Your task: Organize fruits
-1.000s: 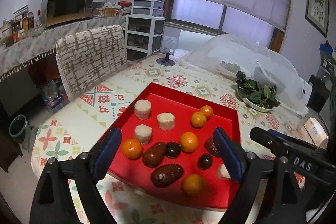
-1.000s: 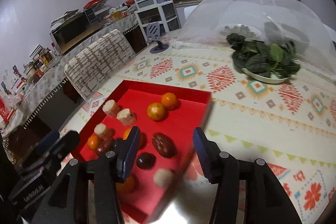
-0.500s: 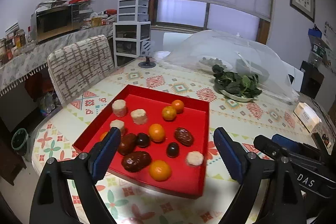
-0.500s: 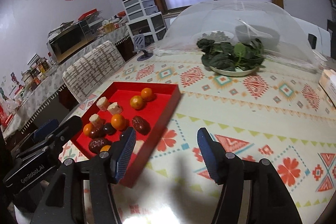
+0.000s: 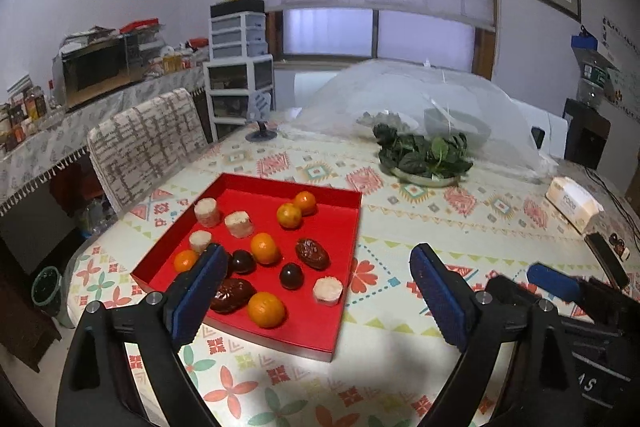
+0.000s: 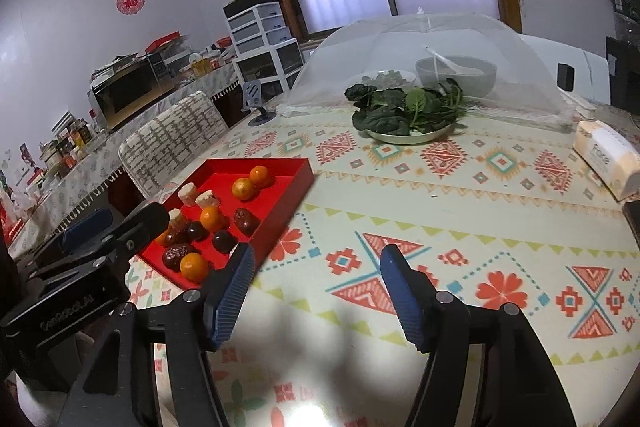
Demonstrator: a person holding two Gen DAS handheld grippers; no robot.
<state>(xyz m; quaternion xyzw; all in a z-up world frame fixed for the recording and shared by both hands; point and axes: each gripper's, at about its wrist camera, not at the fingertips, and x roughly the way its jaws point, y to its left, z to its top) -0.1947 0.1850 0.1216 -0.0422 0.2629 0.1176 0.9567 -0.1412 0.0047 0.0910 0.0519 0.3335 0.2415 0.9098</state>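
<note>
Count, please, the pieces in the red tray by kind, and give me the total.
Orange fruits: 5
Pale cut pieces: 4
Brown wrinkled fruits: 3, one mostly hidden behind the left tool's finger
Dark round fruits: 2
Total: 14

Left gripper [image 5: 316, 291] jaws apart, empty, over red tray [image 5: 344, 223] of fruits [image 5: 264, 247]

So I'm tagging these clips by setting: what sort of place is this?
Most likely a lived-in home dining room or kitchen corner. A patterned tablecloth covers a table with a mesh food cover over dishes and a plate of greens, and a microwave sits on a cluttered counter behind a chair.
</note>
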